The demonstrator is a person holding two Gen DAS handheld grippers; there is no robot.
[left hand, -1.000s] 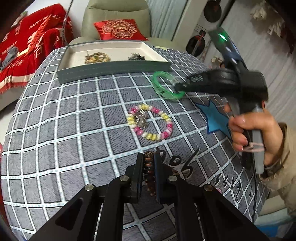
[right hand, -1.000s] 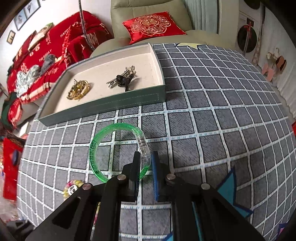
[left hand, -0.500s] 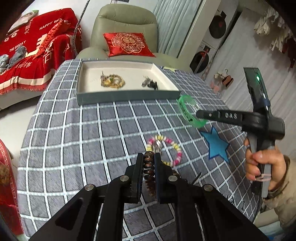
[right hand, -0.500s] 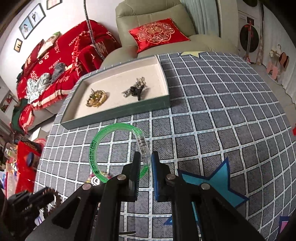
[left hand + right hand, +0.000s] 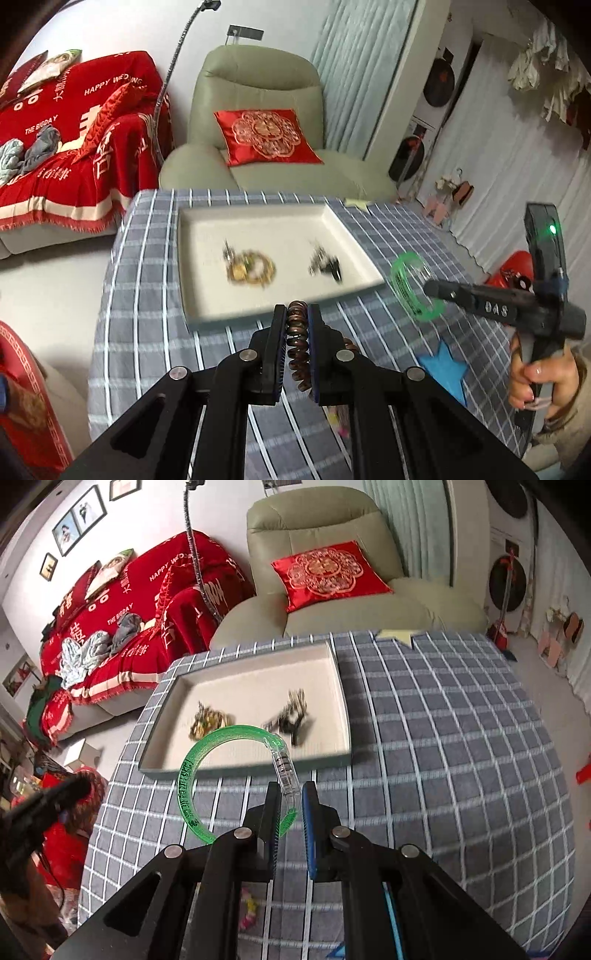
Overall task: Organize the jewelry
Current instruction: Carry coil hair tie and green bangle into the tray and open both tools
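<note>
Two tongs: both in my hands, both loaded, both held above the table (image 5: 461,716) short of the tray (image 5: 192,288).
Left tongs (image 5: 297,325): jaws narrow, clamped on the bead bracelet (image 5: 297,343); brown beads stand stacked upright between the pads, the rest of the loop trailing off to the right behind the jaw.
Right tongs (image 5: 290,797): jaws narrow, gripping the bangle (image 5: 192,771) at its clear clasp section; the green ring juts out to the left of the jaws.
Right tongs, seen from the left wrist camera: my right hand (image 5: 539,380) grips the handle; the bangle sits at the fingertips, just off the tray's right near corner.
Tray: rectangular, pale inside, dark outer wall, on the far half of the table, in front of the armchair (image 5: 258,110).
Tray contents: gold piece (image 5: 208,720) on the left, dark metal cluster (image 5: 291,716) on the right, well apart; both blurred, so I cannot tell finer detail.
Table: grey checked cloth with a blue star (image 5: 445,369) near the right edge.
Pastel beads (image 5: 249,912): on the cloth below the right tongs, mostly hidden by them.
</note>
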